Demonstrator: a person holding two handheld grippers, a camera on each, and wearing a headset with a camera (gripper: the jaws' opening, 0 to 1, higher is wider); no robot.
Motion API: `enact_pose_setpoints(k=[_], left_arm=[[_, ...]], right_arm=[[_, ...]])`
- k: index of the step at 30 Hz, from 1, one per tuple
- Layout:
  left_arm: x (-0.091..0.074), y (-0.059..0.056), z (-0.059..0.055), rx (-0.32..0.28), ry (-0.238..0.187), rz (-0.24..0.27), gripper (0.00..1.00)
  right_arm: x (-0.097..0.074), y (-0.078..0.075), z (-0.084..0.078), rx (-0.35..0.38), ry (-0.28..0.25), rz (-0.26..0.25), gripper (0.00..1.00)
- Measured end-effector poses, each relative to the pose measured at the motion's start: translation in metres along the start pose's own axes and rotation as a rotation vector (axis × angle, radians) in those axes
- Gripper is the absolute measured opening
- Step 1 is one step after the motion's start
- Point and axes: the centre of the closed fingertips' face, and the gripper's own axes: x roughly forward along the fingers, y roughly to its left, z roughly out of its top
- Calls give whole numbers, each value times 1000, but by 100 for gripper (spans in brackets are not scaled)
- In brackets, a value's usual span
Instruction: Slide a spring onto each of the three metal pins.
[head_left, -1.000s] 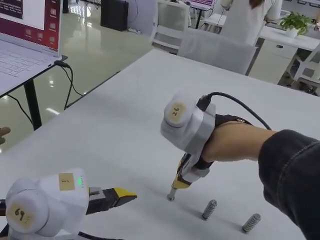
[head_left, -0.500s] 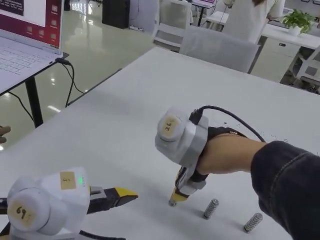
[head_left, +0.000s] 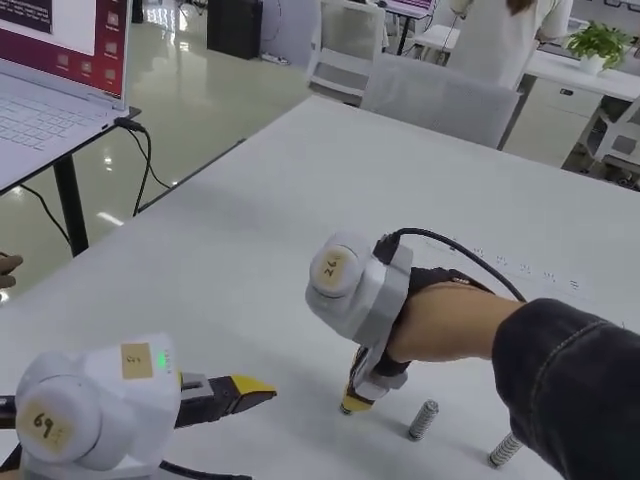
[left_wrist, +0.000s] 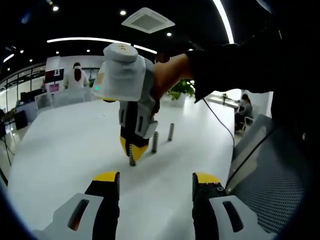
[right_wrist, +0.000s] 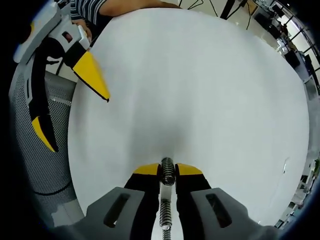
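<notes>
Right tongs (right_wrist: 168, 171) pinch a spring (right_wrist: 167, 164) on the worktop (right_wrist: 200, 75), left tongs (left_wrist: 156, 181) spread; a tilted push could flick it free.

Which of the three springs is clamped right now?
The leftmost spring, shut between the right hand-held gripper's jaws; the other two springs stand free beside it.

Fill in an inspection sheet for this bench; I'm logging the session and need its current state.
Surface: white table, clean.
Job's things: two springs stand on end side by side; third spring held upright, lower end at the table.
Clutter: nothing seen.
Grippers: right hand-held gripper points down, shut on third spring; left hand-held gripper open, holding nothing.
Cables: black cable leaves right hand-held gripper; laptop cable hangs floorward.
Surroundings: laptop at left, chair, potted plant.
</notes>
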Motion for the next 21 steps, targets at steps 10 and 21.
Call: enact_pose_setpoints(k=[10, 21], left_arm=[[1, -1, 1, 5, 5, -4, 53], [2, 0, 3, 11, 17, -8, 54]], right_arm=[[-1, 1, -2, -12, -14, -10, 17], [-16, 1, -9, 38, -90, -11, 28]])
